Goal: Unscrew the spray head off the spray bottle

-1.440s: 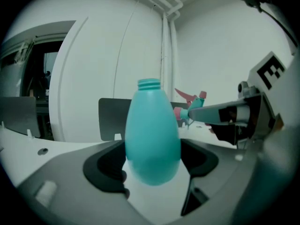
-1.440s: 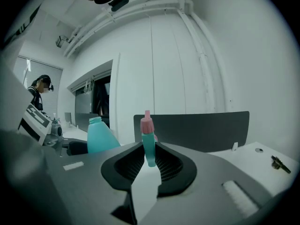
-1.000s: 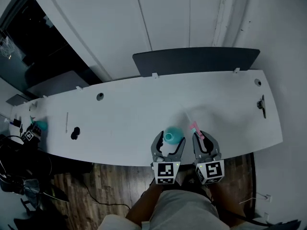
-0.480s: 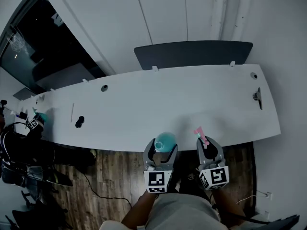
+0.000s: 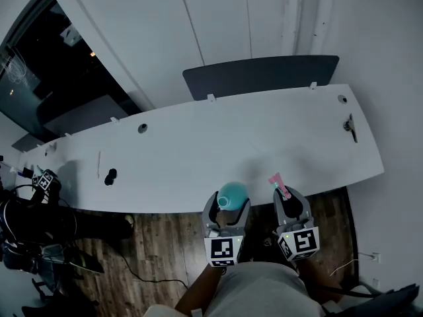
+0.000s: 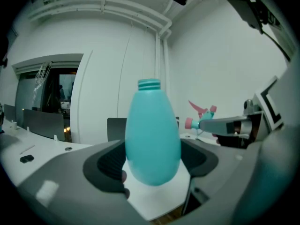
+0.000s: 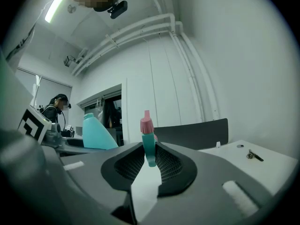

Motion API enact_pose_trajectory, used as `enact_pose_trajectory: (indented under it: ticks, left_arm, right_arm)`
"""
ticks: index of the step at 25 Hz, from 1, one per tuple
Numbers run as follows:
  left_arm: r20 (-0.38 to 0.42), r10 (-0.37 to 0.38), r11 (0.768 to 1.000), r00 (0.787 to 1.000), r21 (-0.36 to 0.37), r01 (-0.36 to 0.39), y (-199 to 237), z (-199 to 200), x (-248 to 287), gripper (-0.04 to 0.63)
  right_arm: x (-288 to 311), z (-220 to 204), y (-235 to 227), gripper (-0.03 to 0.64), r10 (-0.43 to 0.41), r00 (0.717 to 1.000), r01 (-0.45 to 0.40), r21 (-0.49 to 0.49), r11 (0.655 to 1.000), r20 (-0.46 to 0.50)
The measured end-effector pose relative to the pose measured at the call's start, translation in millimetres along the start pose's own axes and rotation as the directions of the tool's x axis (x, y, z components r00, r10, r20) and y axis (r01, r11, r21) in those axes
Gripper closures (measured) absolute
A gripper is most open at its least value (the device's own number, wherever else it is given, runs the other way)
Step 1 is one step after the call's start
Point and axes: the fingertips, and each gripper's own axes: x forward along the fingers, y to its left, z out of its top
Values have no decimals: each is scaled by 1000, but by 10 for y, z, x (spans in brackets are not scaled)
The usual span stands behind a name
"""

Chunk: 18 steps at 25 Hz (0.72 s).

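A teal spray bottle [image 5: 232,193] stands upright between the jaws of my left gripper [image 5: 228,202], which is shut on its wide belly. In the left gripper view the bottle [image 6: 152,135] fills the middle and its threaded neck [image 6: 149,84] is bare. The teal and pink spray head [image 5: 278,183] is off the bottle, and my right gripper [image 5: 289,198] is shut on it. In the right gripper view the spray head [image 7: 148,142] sticks up between the pads, with the bottle [image 7: 96,133] to its left. Both grippers hang at the table's front edge.
The long white table [image 5: 198,157] carries a small black object [image 5: 110,176] at the left and a dark metal piece [image 5: 348,125] at the far right. A grey chair back [image 5: 261,75] stands behind it. Wood floor [image 5: 158,243] lies below the grippers. A person [image 7: 57,106] is at the far left.
Both grippers have drawn back from over the table to its front edge, towards my body, each keeping its hold. Bottle and spray head stay apart.
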Motion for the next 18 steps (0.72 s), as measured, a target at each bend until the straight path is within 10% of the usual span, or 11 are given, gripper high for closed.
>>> enact_pose_trajectory:
  ticks: [18]
  left_arm:
    - [27,-37,999,999,19,37,80,94,-72,235]
  right_arm:
    - [47,93,299,546,-10,1000,11,-33,999,7]
